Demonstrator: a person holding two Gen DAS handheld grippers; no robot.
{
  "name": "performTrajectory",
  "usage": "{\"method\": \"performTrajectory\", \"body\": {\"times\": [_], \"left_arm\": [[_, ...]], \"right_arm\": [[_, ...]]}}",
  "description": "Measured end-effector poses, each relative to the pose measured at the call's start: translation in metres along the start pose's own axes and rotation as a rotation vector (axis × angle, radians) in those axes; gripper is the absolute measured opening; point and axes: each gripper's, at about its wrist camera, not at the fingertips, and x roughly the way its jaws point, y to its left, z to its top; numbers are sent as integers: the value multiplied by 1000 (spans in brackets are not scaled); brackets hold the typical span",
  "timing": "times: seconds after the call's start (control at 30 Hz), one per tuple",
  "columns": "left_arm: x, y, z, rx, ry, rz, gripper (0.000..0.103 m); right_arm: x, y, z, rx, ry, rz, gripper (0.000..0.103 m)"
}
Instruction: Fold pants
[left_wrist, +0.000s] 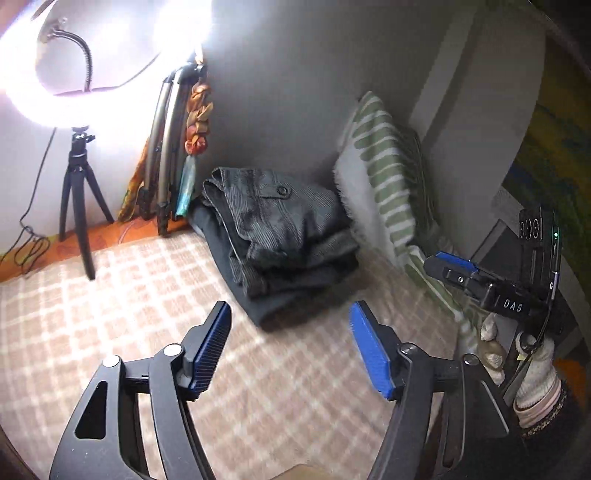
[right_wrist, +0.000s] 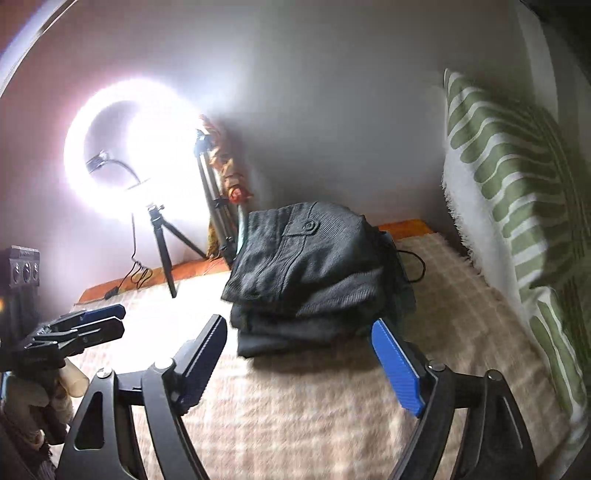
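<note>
A folded pile of dark grey pants (left_wrist: 280, 236) lies on the checked beige bedcover (left_wrist: 147, 302), near the wall. It also shows in the right wrist view (right_wrist: 310, 277). My left gripper (left_wrist: 290, 325) is open and empty, hovering just in front of the pile. It appears from the side in the right wrist view (right_wrist: 110, 319), at the far left. My right gripper (right_wrist: 299, 332) is open and empty, its fingers on either side of the pile's near edge. It shows at the right in the left wrist view (left_wrist: 448, 266).
A bright ring light (right_wrist: 125, 155) on a small black tripod (left_wrist: 79, 195) stands at the back left, with a cable trailing down. A green-striped pillow (right_wrist: 517, 192) leans against the wall at the right. A folded tripod (left_wrist: 166, 155) and orange cloth rest in the corner.
</note>
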Motion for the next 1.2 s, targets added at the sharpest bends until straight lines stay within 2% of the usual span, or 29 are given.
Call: {"method": "performTrajectory", "body": {"times": [0.3,0.5,0.63,0.97,1.03,1.2], "left_arm": [[-39,-23,-38,56,-7,37,74],[-52,-30,-57,95,-26,88,77],[-53,-32,-66,110,-34,123,77],[-52,-30,-74,127,-42,154,77],[-56,-29,-74,125,-61,166,82],[-64,-27,-73,125,-97,190,84]], "right_arm": [[-34,36,-39,3,-43,-20,92],[-45,52,-52,-23,-77,-51,98],[-48,53,-56,5,-97,-49,102],[-43,69,-60,-55,-106,-78,103],[-41,70,-61,-62,-106,-85,103],[-38,72,-61,-65,-105,-84,103]]}}
